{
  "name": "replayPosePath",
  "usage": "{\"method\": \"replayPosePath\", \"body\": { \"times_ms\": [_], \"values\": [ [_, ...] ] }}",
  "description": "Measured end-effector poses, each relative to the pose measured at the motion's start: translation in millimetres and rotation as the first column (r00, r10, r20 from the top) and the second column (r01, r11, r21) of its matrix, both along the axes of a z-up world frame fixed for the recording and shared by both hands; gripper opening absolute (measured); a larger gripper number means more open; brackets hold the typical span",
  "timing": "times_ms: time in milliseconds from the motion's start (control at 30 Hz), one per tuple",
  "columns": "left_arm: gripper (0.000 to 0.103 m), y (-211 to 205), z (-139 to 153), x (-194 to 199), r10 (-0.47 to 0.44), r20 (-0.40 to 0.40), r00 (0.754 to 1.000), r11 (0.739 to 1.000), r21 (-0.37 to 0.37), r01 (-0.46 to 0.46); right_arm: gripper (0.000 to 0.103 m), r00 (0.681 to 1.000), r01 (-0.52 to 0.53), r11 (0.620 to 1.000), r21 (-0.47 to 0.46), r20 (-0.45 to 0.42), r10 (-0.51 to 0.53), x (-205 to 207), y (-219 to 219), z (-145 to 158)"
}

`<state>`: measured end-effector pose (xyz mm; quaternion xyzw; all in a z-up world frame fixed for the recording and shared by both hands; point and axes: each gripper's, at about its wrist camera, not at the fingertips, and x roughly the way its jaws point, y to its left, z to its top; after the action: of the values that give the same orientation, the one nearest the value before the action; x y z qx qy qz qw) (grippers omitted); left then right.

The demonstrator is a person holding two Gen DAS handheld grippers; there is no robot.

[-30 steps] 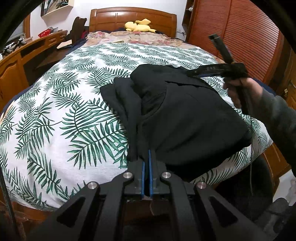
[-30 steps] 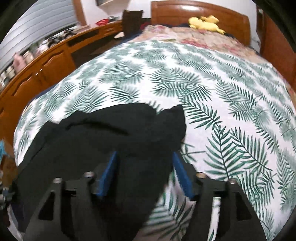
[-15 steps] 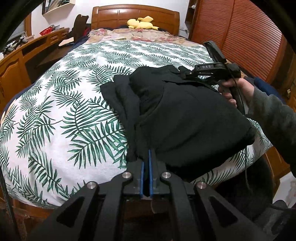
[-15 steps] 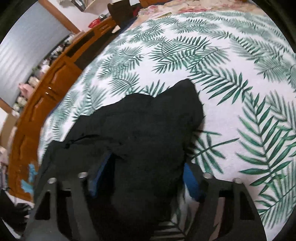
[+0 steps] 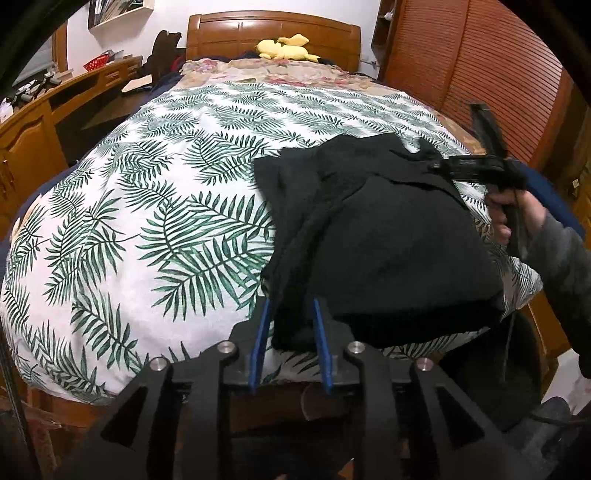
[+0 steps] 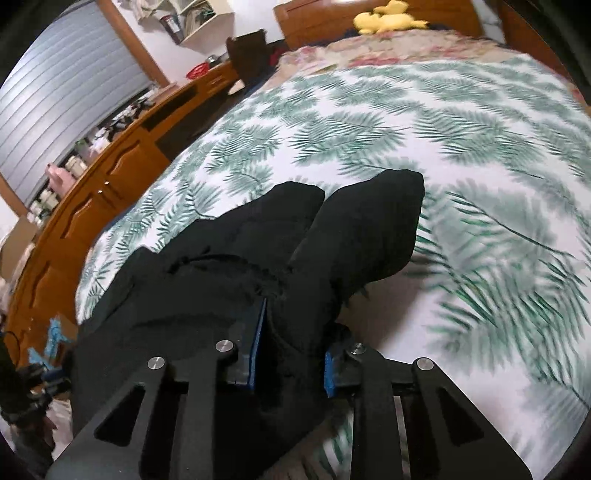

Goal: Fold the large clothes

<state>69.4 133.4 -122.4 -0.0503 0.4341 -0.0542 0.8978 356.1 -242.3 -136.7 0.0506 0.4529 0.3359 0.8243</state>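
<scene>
A black garment (image 5: pixel 388 229) lies bunched on the leaf-print bed cover (image 5: pixel 166 221) near the bed's foot. My left gripper (image 5: pixel 290 317) is at the garment's near edge. Its jaws are opening, and a strip of black cloth lies loosely between the blue pads (image 5: pixel 260 332). My right gripper (image 6: pixel 293 332) is closing on a thick fold of the garment (image 6: pixel 258 266), and the cloth fills the gap between its pads. In the left wrist view that gripper (image 5: pixel 436 166) sits at the garment's far right edge, held by a hand (image 5: pixel 513 218) in a grey sleeve.
A yellow plush toy (image 5: pixel 284 48) rests by the wooden headboard (image 5: pixel 273 33), with a floral blanket (image 5: pixel 280 72) in front of it. A long wooden desk (image 5: pixel 29 136) runs along the bed's left side. A slatted wooden wardrobe (image 5: pixel 480 66) stands on the right.
My left gripper's pads, pinched together on the cloth before, now stand apart. My right gripper's wide jaws have narrowed onto a fold of the garment, and the hand has shifted sideways.
</scene>
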Motion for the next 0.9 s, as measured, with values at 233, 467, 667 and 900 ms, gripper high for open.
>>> {"method": "replayPosePath", "body": {
  "times_ms": [233,467,667,900],
  "values": [
    [0.023,-5.6,-10.5,7.6,-0.011,-0.022,1.000,1.000,-0.022,0.010,0.023,0.997,0.075,0.996,-0.050,0.029,-0.074,-23.8,-32.8,6.2],
    [0.024,-5.8,-26.6,25.9,-0.002,-0.050,0.999,0.999,-0.043,0.000,0.023,0.996,0.090,0.995,-0.047,0.013,-0.089,-29.1,-41.5,3.2],
    [0.025,-1.9,-40.4,34.5,0.011,-0.048,0.999,0.997,-0.079,-0.014,0.030,0.995,0.103,0.992,-0.077,0.020,-0.102,-29.7,-38.0,1.1],
    [0.025,-7.4,-40.7,34.1,0.035,-0.045,0.998,0.997,-0.073,-0.038,0.054,0.994,0.109,0.991,-0.080,-0.006,-0.109,-17.8,-36.5,-8.5]
  ]
}}
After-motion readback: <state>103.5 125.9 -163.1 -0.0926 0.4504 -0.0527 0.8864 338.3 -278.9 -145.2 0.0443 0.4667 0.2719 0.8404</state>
